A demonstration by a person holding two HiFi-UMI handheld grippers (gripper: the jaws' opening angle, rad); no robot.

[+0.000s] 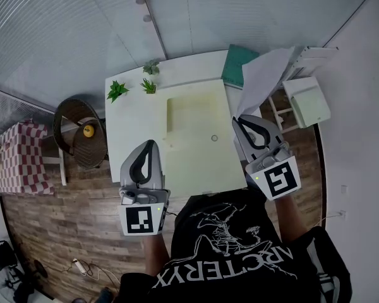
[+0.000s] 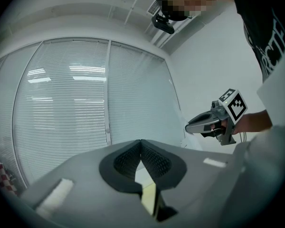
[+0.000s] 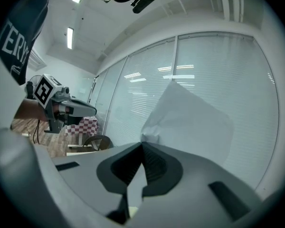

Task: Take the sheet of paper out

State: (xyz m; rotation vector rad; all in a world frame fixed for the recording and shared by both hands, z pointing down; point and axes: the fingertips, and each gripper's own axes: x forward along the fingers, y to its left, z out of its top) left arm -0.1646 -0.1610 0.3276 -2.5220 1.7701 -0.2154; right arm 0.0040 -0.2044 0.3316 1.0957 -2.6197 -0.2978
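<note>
The right gripper (image 3: 142, 144) had its fingers (image 3: 156, 164) shut tight on the lower corner of a white sheet of paper (image 3: 190, 122). The sheet stood up from the tips, creased near the pinch. Seen from the head view, this sheet (image 1: 265, 74) was lifted clear above the far right corner of the white desk (image 1: 132, 125), and only its bottom corner met the right gripper (image 1: 241, 120). The left gripper (image 2: 141, 142) had its fingers (image 2: 154, 161) closed tip to tip with nothing between them. It hung off the desk's near left corner, over the wooden floor (image 1: 63, 226).

There were two grippers and one sheet of paper. On the desk lay one pale yellow rectangular mat (image 1: 196, 150), covering the desk's middle and near part, with one small ring (image 1: 214, 137) on it. Three small green potted plants (image 1: 117, 91) stood grouped at the desk's far left corner. One teal book (image 1: 237, 65) lay at the far right corner, partly behind the raised sheet. Beside the desk's left edge stood one dark round wicker chair (image 1: 76, 137) with a small yellow thing (image 1: 88, 130) on its seat. Further left of the desk was one red-and-white checked cloth (image 1: 19, 160).
</note>
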